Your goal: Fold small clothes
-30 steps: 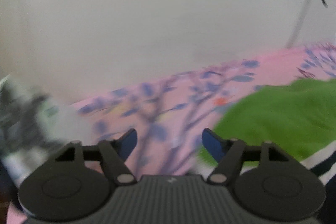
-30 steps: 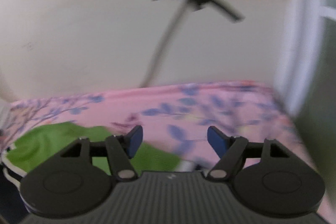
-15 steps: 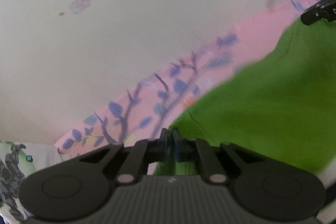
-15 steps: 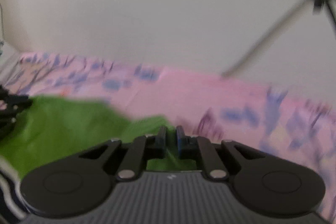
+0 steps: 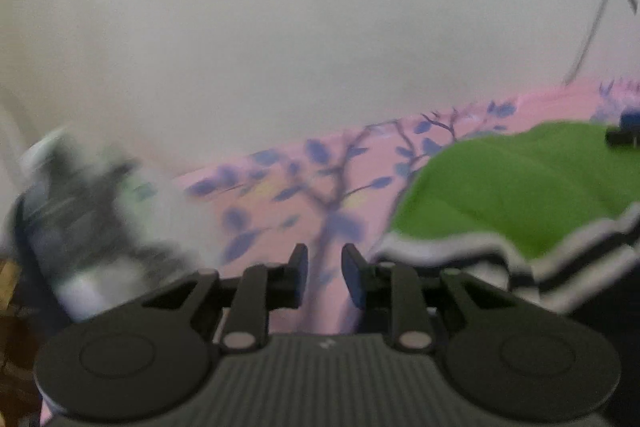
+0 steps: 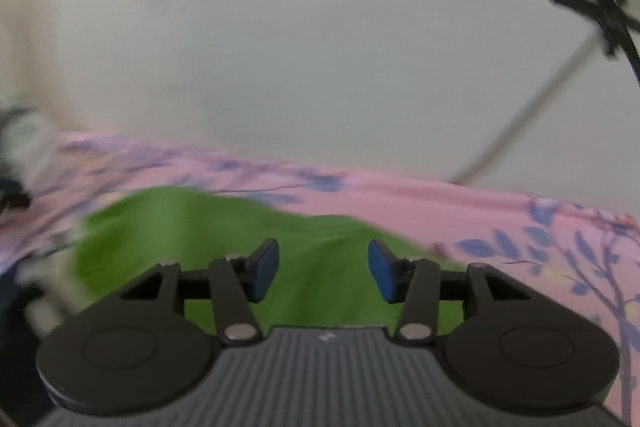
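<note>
Now green garment [image 6: 208,235] rumpled, striped hem; left, right jaws both opening, gripping nothing.

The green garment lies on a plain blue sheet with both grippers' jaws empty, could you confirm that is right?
Not quite: the sheet is pink with blue leafy branches, as the right wrist view shows. The green garment does lie on it, and nothing sits between either gripper's opening jaws.

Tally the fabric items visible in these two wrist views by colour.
Green garment with striped trim: 1
Pink floral sheet: 1
Grey-and-white patterned cloth, blurred: 1
Total: 3
</note>
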Available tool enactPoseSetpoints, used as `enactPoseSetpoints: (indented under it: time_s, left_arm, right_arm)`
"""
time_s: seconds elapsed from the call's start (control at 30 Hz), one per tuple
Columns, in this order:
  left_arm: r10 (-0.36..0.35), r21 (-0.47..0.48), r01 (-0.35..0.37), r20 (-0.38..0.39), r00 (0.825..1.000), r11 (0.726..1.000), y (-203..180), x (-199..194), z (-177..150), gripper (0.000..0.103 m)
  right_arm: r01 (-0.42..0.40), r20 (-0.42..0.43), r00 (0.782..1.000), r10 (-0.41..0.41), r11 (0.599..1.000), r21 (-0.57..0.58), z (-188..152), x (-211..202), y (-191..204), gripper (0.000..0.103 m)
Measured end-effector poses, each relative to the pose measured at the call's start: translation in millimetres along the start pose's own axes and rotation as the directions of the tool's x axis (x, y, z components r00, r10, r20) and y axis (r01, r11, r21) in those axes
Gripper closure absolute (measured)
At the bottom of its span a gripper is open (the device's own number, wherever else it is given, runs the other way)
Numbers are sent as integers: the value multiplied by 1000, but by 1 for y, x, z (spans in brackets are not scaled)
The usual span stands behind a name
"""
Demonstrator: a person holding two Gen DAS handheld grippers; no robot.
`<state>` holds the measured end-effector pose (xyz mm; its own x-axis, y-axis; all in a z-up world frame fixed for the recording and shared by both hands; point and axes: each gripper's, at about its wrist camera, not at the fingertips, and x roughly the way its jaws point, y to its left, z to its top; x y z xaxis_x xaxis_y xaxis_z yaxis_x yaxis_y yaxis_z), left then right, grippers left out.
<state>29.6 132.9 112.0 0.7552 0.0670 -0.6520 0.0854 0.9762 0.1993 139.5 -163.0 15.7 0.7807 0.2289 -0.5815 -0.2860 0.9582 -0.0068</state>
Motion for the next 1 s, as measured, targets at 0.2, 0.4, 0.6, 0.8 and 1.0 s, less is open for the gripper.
enactPoseSetpoints:
  time_s: [0.2,0.4,0.6,0.8,1.0]
  left_arm:
    - [140,-180,-111,159,977,977,89,-138,-65,68]
    - [285,-342,-207,194,939,916,135,-219,-142,62]
    - [373,-407,-284,159,914,868,151,-248,-190,62]
    - [398,-463,-282,174,901,841,167,-247,-186,62]
    - [302,-444,-167,252,920,880,138,-215,-162,53]
  right_arm:
    - [-385,-43,918,395,855,-347,-9,-68,139,56]
    - [-568,-239,802,547,577,-586,-55,-69,272,53]
    - [-560,-297,818,492,568,-603,-61,-29,353,103]
    - [-517,50,819,572,773,-368,83,-68,318,103]
    - [-407,372,837,402,911,-68,169,-116,162,103]
